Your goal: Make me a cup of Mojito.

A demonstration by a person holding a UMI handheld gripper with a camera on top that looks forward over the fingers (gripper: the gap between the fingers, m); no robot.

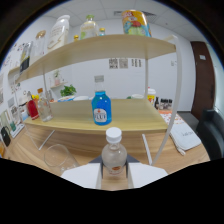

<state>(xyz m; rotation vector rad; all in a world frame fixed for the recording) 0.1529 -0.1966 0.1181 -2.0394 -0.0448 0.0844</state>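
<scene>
Tongs clamped on a clear bottle with a white cap, held upright. Blue bottle stands beyond on the shelf; empty glass sits nearby on the tabletop

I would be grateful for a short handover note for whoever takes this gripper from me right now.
Gripper: shut on the clear bottle with the white cap, held upright between the fingers.
Blue bottle: stands on the lower shelf, beyond the fingers.
Empty glass: on the table, beside the held bottle.
Red bottle and green leaves: at the shelf's far end.
Done: clear bottle picked up, cap still on.
Left: nothing shows in the glass yet, so likely opening and pouring remain.
</scene>
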